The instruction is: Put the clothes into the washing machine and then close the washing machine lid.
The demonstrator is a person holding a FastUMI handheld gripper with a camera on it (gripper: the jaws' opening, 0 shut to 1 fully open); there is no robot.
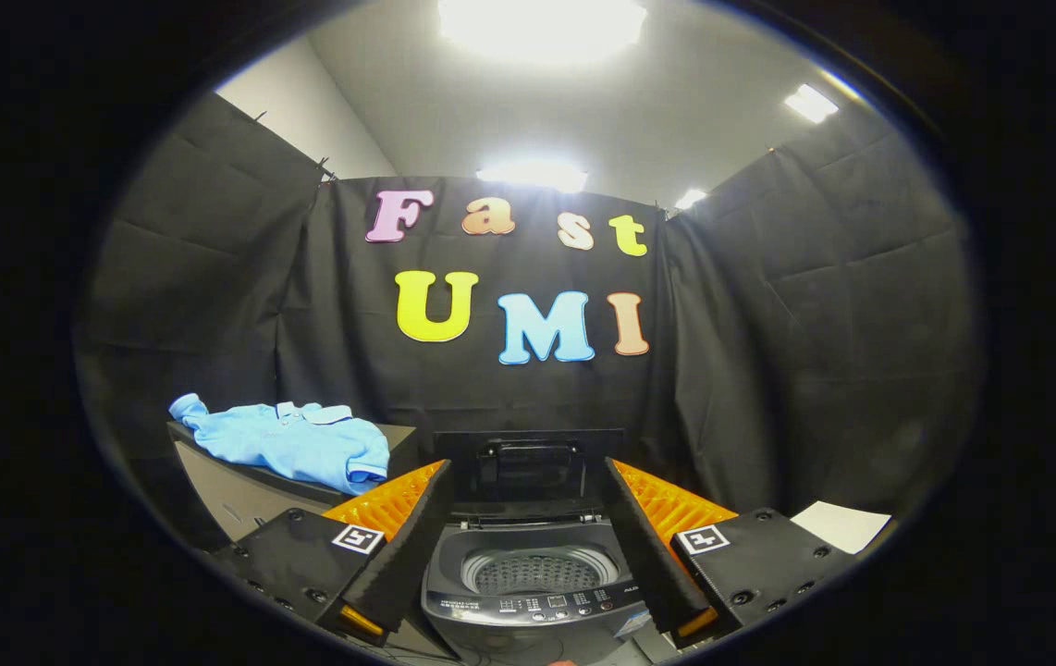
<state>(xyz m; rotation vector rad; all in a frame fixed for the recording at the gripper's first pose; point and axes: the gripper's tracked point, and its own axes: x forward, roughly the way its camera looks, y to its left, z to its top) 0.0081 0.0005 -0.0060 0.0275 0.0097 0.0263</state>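
A light blue polo shirt [292,444] lies crumpled on a dark cabinet top [241,486], up and to the left of my left finger. The grey top-loading washing machine [533,606] stands low ahead, framed between my two fingers, with its lid [528,462] raised upright at the back. Its perforated drum [537,571] looks bare inside. My gripper [528,476] is open, its fingers spread wide with nothing held between them.
Black cloth walls close the booth at the back and both sides. A white sheet [842,525] lies to the right, past the right finger. The control panel [551,604] runs along the machine's front edge.
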